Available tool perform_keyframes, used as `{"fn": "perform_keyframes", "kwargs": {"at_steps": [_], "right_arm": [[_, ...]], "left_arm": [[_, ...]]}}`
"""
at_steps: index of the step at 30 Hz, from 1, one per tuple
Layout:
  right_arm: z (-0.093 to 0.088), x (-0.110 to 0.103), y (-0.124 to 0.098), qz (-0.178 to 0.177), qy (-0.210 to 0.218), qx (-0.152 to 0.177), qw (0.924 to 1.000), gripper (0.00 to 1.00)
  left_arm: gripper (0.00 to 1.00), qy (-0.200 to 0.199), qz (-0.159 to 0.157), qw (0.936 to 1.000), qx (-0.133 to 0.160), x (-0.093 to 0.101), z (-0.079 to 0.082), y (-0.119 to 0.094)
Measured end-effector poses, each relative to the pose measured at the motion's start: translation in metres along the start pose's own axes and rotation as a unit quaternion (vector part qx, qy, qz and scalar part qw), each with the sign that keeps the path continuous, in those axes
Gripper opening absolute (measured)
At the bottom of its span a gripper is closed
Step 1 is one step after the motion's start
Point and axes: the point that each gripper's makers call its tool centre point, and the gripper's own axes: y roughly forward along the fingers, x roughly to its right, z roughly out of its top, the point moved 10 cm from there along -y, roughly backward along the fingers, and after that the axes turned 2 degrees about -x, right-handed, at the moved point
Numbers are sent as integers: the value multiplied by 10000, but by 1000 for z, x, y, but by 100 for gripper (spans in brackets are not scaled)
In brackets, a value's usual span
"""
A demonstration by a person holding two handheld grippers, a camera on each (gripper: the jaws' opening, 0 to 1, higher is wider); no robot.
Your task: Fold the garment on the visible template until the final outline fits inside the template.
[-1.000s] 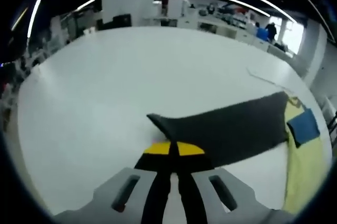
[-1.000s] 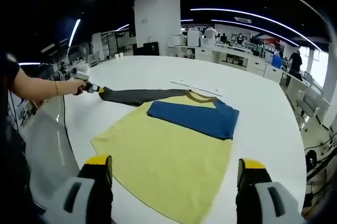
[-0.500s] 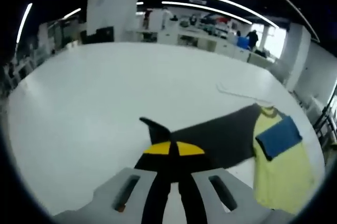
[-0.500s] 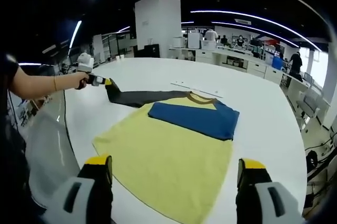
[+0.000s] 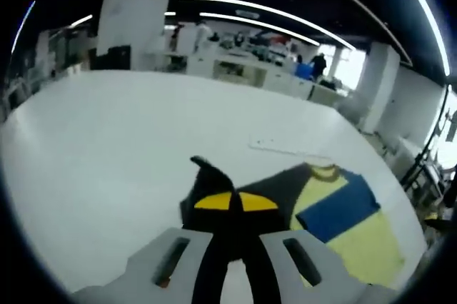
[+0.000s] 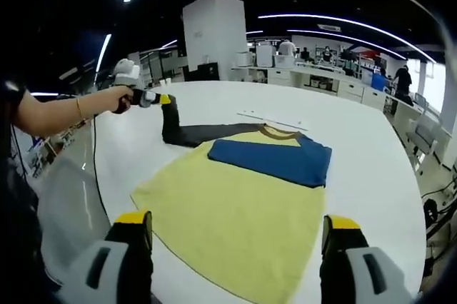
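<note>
My left gripper (image 5: 230, 203) is clamped on the end of the dark sleeve (image 5: 214, 188), its yellow-tipped jaws pressed together with the cloth pinched between them. In the right gripper view that sleeve (image 6: 187, 130) rises from the desk (image 6: 371, 154) up to my left gripper (image 6: 158, 98), held in my hand (image 6: 121, 97), so its end is lifted clear of the surface while the rest trails flat toward the collar. The shirt (image 6: 235, 218) lies spread on the white desk, yellow body flat, with the blue sleeve (image 6: 275, 160) folded across the chest just below the brown collar (image 6: 275, 133). My right gripper (image 6: 235, 243) is wide open and holds nothing, its two jaws standing well apart over the near hem of the shirt. A thin white strip (image 6: 271, 118) lies on the desk beyond the collar
</note>
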Motion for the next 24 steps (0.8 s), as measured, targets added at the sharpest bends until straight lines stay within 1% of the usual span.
{"fn": "perform_keyframes", "kwargs": {"at_steps": [8, 11, 13, 21, 24], "right_arm": [[-3, 3, -2, -76, 45, 5, 10000, 100], [-5, 2, -2, -75, 93, -4, 9999, 100], [-7, 2, -2, -57, 99, -2, 9999, 100], [-8, 0, -1, -4, 111, 15, 9999, 99], [-8, -1, -1, 3, 147, 31, 9999, 99]], "left_arm": [[0, -10, -284, 9996, -9, 26, 4, 13], [0, 33, -363, 9993, -92, 35, 3, 20], [0, 39, -423, 9990, -116, 39, 5, 25], [0, 201, -698, 9973, -62, 70, 16, 34], [0, 130, -866, 9961, -82, 81, 16, 39]]}}
